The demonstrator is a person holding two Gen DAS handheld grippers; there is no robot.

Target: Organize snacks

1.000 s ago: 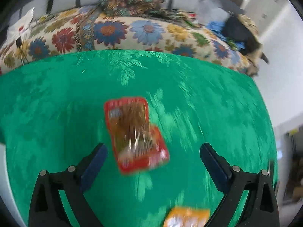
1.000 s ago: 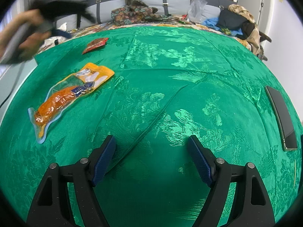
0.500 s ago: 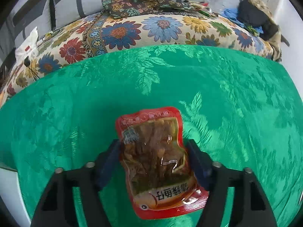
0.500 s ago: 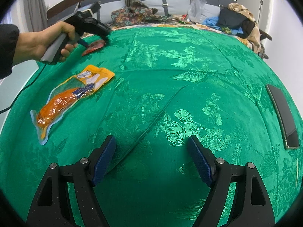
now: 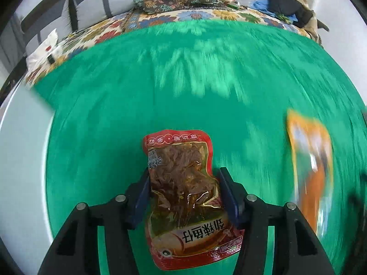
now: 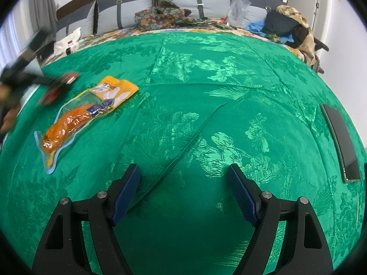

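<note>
A red snack packet (image 5: 183,183) with brown strips inside sits between the blue pads of my left gripper (image 5: 184,171), which is shut on its middle and holds it over the green cloth (image 5: 160,91). An orange snack packet (image 5: 309,160) lies blurred to the right in the left wrist view. In the right wrist view the orange packet (image 6: 87,114) lies at the left on the cloth, and the red packet (image 6: 59,87) shows as a blur just beyond it, held by the hand-held left gripper (image 6: 52,83). My right gripper (image 6: 183,174) hovers open over bare cloth with nothing between its fingers.
A dark phone (image 6: 341,139) lies near the cloth's right edge. Beyond the green cloth a floral sheet (image 5: 206,15) carries piled clothes (image 6: 286,25), a plastic bag (image 6: 236,9) and grey pillows (image 6: 128,11). A white surface (image 5: 23,149) borders the cloth at the left.
My left gripper has closed on the red packet and swung it across the cloth, so the orange packet now shows at its right. The right gripper has not moved.
</note>
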